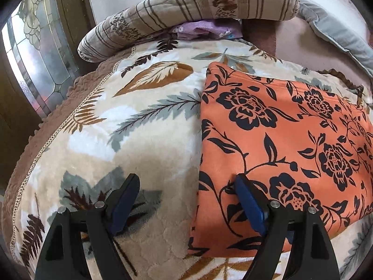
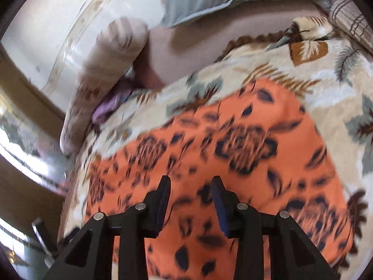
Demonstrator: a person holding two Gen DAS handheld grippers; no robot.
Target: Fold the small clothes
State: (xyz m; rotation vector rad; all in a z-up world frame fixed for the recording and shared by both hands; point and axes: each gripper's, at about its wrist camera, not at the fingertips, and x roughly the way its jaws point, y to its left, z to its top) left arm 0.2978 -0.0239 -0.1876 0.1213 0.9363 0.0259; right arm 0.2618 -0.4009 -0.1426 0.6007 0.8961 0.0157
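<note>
A: Your left gripper (image 1: 186,186) has its fingers spread wide, nothing between them. One pad hangs over the leaf-print blanket (image 1: 144,126), the other over the near left edge of the orange floral garment (image 1: 279,135).

B: And where's the garment lying?

A: Flat on that blanket, folded into a neat slab. Its right side runs out of your left view, so you can't see the far edge there.

B: Your right gripper (image 2: 190,182)?

A: Fingers parted too, a narrower gap, empty, hovering over the middle of the orange cloth. That view is smeared with motion blur; the flower print is mush.

B: Behind it all?

A: A striped quilt roll (image 1: 186,9) along the blanket's far edge, with something purple (image 1: 205,29) tucked under it, mostly hidden. Can't tell what it is. A grey pillow (image 1: 338,35) is cut off at the right.
</note>
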